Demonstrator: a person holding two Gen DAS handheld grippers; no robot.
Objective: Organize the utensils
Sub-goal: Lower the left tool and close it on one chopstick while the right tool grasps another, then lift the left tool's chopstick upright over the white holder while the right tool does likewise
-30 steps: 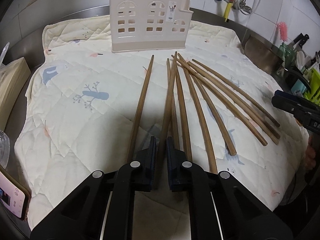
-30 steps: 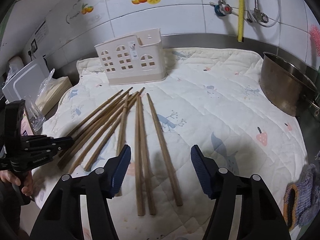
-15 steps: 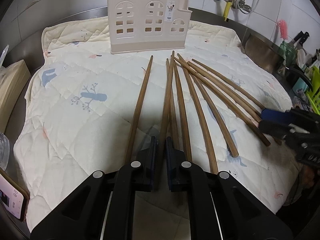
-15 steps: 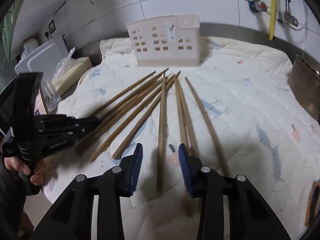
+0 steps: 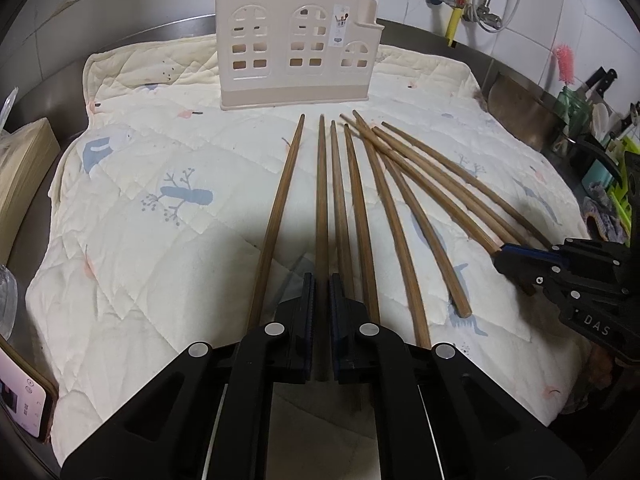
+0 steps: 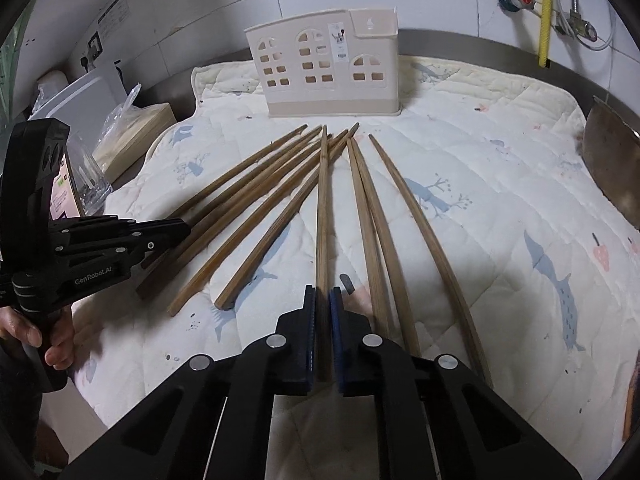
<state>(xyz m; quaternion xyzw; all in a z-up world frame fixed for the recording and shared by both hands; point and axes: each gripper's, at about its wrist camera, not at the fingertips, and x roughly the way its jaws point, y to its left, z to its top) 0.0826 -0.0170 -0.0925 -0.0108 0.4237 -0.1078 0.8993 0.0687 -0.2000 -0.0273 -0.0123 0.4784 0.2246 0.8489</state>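
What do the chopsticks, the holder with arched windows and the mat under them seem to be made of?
Chopsticks: brown with lengthwise grain, matt, likely wood or bamboo.
Holder: smooth cream moulded walls with cut-outs, probably plastic.
Mat: stitched, puffy, printed surface, looks like quilted fabric.

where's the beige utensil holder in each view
Left wrist: utensil holder top centre, upright on the quilted mat beyond the chopstick tips.
Right wrist: utensil holder top centre, also behind the chopsticks.
Shared landmark: yellow hose on the tiled wall, upper right.
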